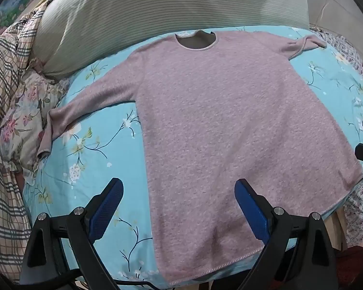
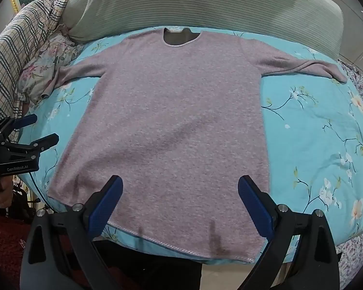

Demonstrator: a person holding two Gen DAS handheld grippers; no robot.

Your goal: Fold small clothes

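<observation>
A pink long-sleeved knit top (image 1: 220, 111) lies flat and spread out on a blue floral sheet (image 1: 101, 145), neck away from me, hem toward me. It also shows in the right wrist view (image 2: 171, 125). Its left sleeve (image 1: 84, 104) reaches the sheet's left edge; its right sleeve (image 2: 300, 66) lies stretched out to the right. My left gripper (image 1: 179, 188) is open and empty, hovering above the hem's left part. My right gripper (image 2: 180, 186) is open and empty above the hem's middle. The left gripper also shows at the left edge of the right wrist view (image 2: 40, 129).
A large ribbed grey-green pillow (image 1: 157, 9) lies behind the neck. A plaid blanket (image 1: 2, 120) and a floral cushion (image 1: 29, 111) are heaped at the left. A dotted floral cloth (image 2: 360, 246) borders the sheet on the right. The bed's front edge is just below the hem.
</observation>
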